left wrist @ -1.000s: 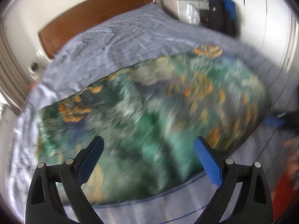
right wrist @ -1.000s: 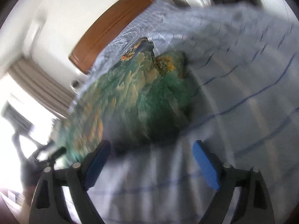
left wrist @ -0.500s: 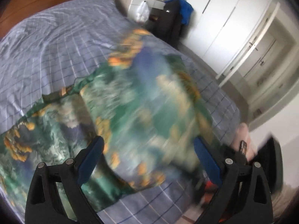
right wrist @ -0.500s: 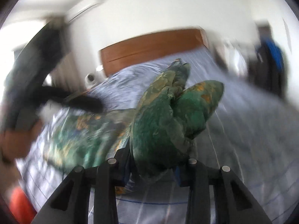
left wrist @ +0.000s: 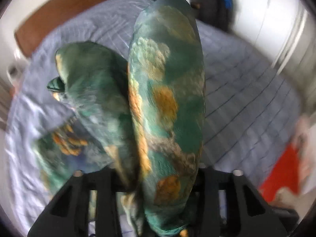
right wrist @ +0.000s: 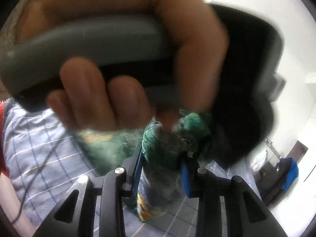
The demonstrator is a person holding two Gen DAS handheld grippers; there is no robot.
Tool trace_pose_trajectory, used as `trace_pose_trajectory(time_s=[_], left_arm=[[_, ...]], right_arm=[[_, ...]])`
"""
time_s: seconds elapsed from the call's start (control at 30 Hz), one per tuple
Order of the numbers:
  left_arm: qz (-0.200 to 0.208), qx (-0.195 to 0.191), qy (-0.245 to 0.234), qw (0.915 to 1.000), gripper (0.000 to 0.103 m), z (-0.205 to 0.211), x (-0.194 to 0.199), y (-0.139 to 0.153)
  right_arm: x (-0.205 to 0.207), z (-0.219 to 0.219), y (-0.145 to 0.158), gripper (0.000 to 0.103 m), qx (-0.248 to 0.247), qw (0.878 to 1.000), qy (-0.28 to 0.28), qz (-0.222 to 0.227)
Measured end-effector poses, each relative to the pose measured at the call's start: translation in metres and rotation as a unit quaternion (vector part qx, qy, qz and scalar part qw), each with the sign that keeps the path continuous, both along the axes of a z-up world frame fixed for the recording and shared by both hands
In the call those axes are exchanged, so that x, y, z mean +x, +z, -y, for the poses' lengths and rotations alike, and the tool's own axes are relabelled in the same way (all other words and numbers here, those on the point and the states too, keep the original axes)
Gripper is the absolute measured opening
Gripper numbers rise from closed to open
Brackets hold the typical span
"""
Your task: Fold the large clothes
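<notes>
- Green fabric, printed with orange and pale patches: the large garment (left wrist: 167, 102), lifted off the bed in two bunched lobes, the taller lobe rising up the middle of the left wrist view, the lower lobe (left wrist: 92, 90) sagging to its left onto the bedding.
- Left gripper (left wrist: 158, 179): jaws had just been closing and stood narrow, clamped on a gathered edge of the garment; the pads themselves were buried in cloth and not visible.
- Right gripper (right wrist: 162, 173): blue pads (right wrist: 185, 179) drawn in close, pressing a twisted bunch of the same garment (right wrist: 158, 167); jaws had closed on it and eased open only a little, cloth between them.
- Person's hand (right wrist: 122, 59), wrapped round the grey handle (right wrist: 88, 47) of the other gripper, directly in front of the right wrist camera and filling the upper view; very little free room between the two tools.
- Bedspread (left wrist: 246, 90), lilac-grey with a thin dark grid, lying open and unoccupied to the right of the raised cloth; rumpled at the left side.
- Wooden headboard (left wrist: 65, 13), brown, along the far edge of the bed.
- Dark clothing with a blue piece (left wrist: 219, 2), beyond the far corner of the bed, blurred.
- Red item (left wrist: 280, 173), at the near right margin, blurred; kind could not be told.
</notes>
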State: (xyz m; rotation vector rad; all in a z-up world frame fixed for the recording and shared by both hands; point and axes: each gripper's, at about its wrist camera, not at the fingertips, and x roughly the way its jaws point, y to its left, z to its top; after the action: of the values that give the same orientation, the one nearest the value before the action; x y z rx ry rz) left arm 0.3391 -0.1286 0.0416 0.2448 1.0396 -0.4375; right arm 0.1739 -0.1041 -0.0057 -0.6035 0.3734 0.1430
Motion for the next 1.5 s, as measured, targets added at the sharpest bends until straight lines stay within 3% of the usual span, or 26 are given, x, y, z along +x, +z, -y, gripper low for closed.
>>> trace_pose_trajectory(time_s=[0.07,0.1,0.13,0.23,0.33,0.4,0.57,0.73,0.83,0.87,0.93,1.0,1.07,1.13,1.17,1.3,1.4,1.5], left_arm=[[-0.001,-0.027,0.015,0.9995,0.033,-0.028,0.006,0.007],[-0.003,-0.047,0.026,0.9985,0.033,-0.048,0.01,0.013],[-0.006,-0.069,0.04,0.9968,0.033,-0.069,0.014,0.017],[-0.01,-0.116,0.08,0.99,0.033,-0.128,0.024,0.021],[-0.015,-0.147,0.12,0.9817,0.033,-0.185,0.032,0.009],[-0.027,-0.158,0.146,0.9762,0.033,-0.212,0.035,-0.01],[-0.055,-0.189,0.197,0.9605,0.034,-0.262,0.023,-0.059],[-0.063,-0.218,0.218,0.9493,0.038,-0.288,0.009,-0.098],[-0.074,-0.208,0.224,0.9493,0.042,-0.296,0.009,-0.131],[-0.076,-0.224,0.228,0.9447,0.042,-0.299,0.009,-0.137],[-0.074,-0.237,0.231,0.9409,0.043,-0.302,0.008,-0.14],[-0.069,-0.241,0.228,0.9409,0.046,-0.3,0.007,-0.14],[-0.068,-0.257,0.231,0.9357,0.054,-0.306,0.005,-0.139],[-0.068,-0.27,0.24,0.9298,0.078,-0.326,-0.004,-0.137],[-0.065,-0.27,0.247,0.9283,0.081,-0.332,-0.01,-0.129],[-0.032,-0.245,0.266,0.9319,0.086,-0.36,-0.032,-0.097],[0.021,-0.202,0.3,0.9319,0.085,-0.374,-0.047,-0.06],[0.079,-0.18,0.28,0.9396,0.086,-0.359,-0.046,-0.017]], right_arm=[[-0.009,0.002,0.006,0.05,0.034,0.999,0.031,-0.019],[-0.017,0.007,0.011,0.06,0.06,0.996,0.052,-0.033],[-0.027,0.016,0.016,0.062,0.101,0.991,0.071,-0.05],[-0.038,0.04,0.022,0.062,0.179,0.978,0.071,-0.083],[-0.027,0.061,0.016,0.061,0.197,0.974,0.035,-0.103],[-0.009,0.073,0.015,0.058,0.21,0.971,0.008,-0.115],[0.066,0.09,0.025,0.05,0.302,0.941,-0.009,-0.153],[0.143,0.055,0.015,0.049,0.314,0.929,0.022,-0.194],[0.186,0.018,-0.05,0.05,0.255,0.924,0.015,-0.284],[0.19,0.01,-0.069,0.051,0.231,0.926,0.002,-0.298],[0.187,0.008,-0.082,0.051,0.215,0.936,-0.001,-0.279],[0.183,0.01,-0.081,0.051,0.22,0.938,-0.006,-0.267],[0.183,0.011,-0.078,0.051,0.221,0.937,-0.008,-0.269],[0.181,0.01,-0.073,0.054,0.224,0.937,-0.008,-0.266],[0.178,0.012,-0.067,0.055,0.229,0.937,-0.007,-0.263],[0.165,0.019,-0.035,0.062,0.27,0.934,-0.003,-0.234],[0.15,0.032,-0.015,0.066,0.295,0.934,-0.004,-0.202],[0.143,0.035,-0.01,0.067,0.303,0.935,-0.012,-0.185]])
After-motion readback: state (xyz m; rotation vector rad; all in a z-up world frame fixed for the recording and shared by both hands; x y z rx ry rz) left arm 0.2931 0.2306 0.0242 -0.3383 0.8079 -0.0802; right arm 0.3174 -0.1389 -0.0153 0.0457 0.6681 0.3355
